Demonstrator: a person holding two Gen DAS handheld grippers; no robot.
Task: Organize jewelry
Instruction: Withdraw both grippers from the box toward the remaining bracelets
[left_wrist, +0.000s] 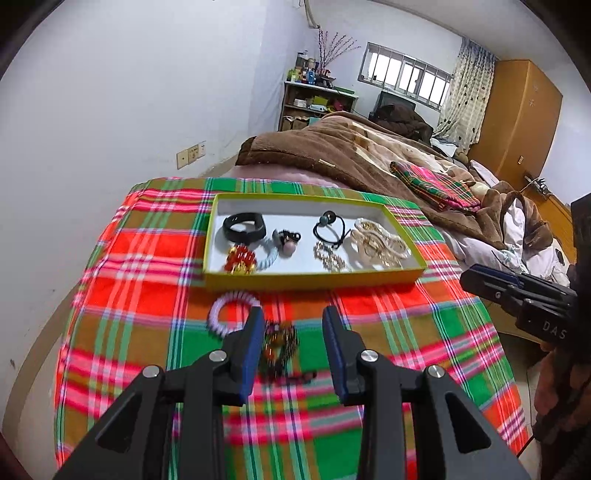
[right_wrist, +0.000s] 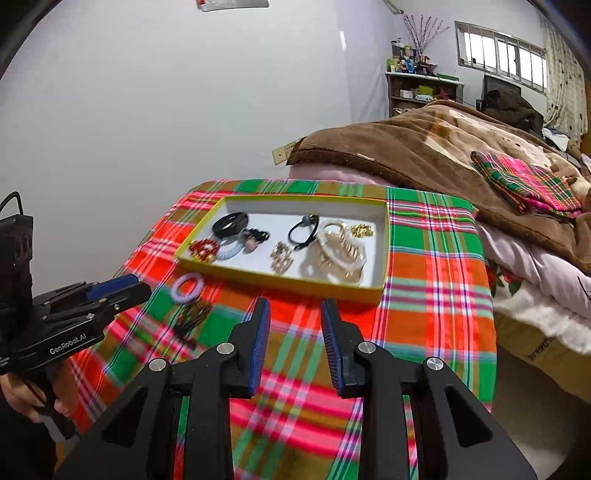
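From the left wrist view, the left hand-held gripper (left_wrist: 293, 325) hovers with its fingers spread and empty above a dark beaded bracelet (left_wrist: 279, 345), blurred, lying on the plaid cloth (left_wrist: 147, 258). A pale coiled hair tie (left_wrist: 231, 312) lies just beside it, near the yellow-rimmed tray (left_wrist: 314, 277) that holds the other jewelry.

From the right wrist view, the right hand-held gripper (right_wrist: 295, 328) is likewise spread, nothing between its fingers, over bare cloth in front of the tray. The bracelet, possibly tangled, lies off to its left.
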